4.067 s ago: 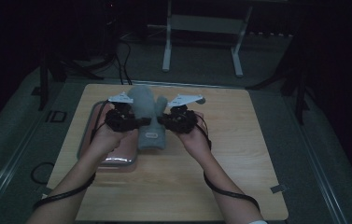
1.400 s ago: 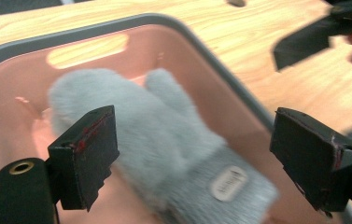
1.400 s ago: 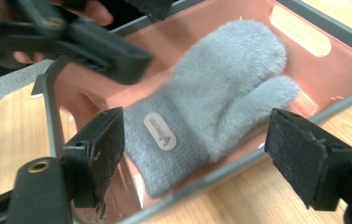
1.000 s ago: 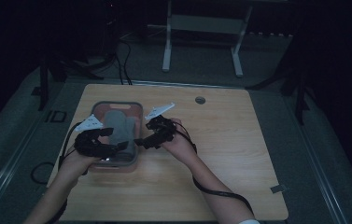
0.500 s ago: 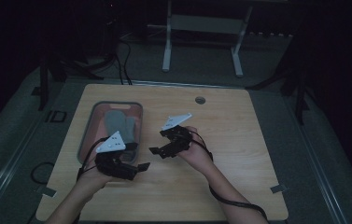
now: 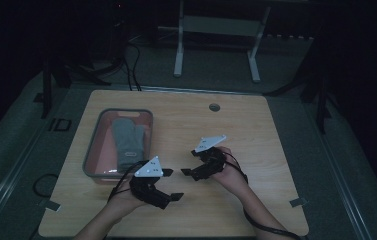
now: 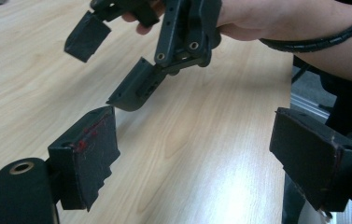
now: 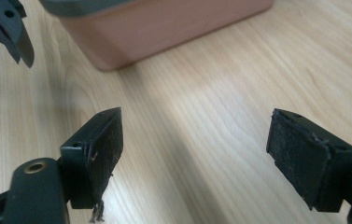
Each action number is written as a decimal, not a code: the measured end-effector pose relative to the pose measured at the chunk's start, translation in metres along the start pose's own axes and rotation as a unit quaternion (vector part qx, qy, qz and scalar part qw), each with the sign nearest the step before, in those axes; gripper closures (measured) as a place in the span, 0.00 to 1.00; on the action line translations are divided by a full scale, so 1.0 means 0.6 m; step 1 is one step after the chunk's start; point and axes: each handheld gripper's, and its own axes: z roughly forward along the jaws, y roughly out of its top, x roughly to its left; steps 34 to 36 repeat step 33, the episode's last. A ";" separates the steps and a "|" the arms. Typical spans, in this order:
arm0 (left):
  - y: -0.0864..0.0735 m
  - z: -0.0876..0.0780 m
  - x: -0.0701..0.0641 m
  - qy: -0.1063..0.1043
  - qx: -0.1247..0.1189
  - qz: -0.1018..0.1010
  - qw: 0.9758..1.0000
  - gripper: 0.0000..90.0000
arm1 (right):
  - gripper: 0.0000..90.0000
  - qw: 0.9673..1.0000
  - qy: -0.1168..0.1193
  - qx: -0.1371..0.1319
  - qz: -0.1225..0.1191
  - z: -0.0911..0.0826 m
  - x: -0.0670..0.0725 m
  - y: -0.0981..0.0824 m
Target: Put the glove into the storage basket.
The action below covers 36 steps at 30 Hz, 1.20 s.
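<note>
A grey oven mitt (image 6: 127, 139) lies flat inside a pink tray (image 6: 92, 150) with a grey rim at the table's left. My left gripper (image 6: 172, 184) hovers low over the wood just right of the tray's near corner, jaws open and empty. My right gripper (image 6: 190, 162) faces it from the right, a short gap away, also open and empty. In the left gripper view my own jaws (image 7: 201, 158) frame bare wood, with the right gripper (image 7: 110, 63) ahead. In the right gripper view my jaws (image 8: 199, 154) stand wide, the tray's corner (image 8: 164, 28) beyond them.
The wooden table (image 6: 256, 130) has a small round grommet (image 6: 214, 107) near its far edge. A black cable (image 6: 271, 227) trails from the right hand off the front edge. Beyond the table stands a white desk frame (image 6: 216, 30) on a dark floor.
Both grippers have drawn back from the tray toward the table's front edge and lower. The mitt, earlier held up between them, stays in the tray.
</note>
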 end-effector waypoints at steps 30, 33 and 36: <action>-0.057 0.098 -0.005 -0.035 0.041 0.023 0.998 0.18 | 0.16 0.998 -0.053 0.005 -0.016 -0.048 -0.016 -0.153; -0.059 0.098 -0.006 -0.036 0.042 0.023 0.998 0.18 | 0.16 0.998 -0.053 0.006 -0.015 -0.047 -0.017 -0.154; -0.059 0.098 -0.006 -0.036 0.042 0.023 0.998 0.18 | 0.16 0.998 -0.053 0.006 -0.015 -0.047 -0.017 -0.154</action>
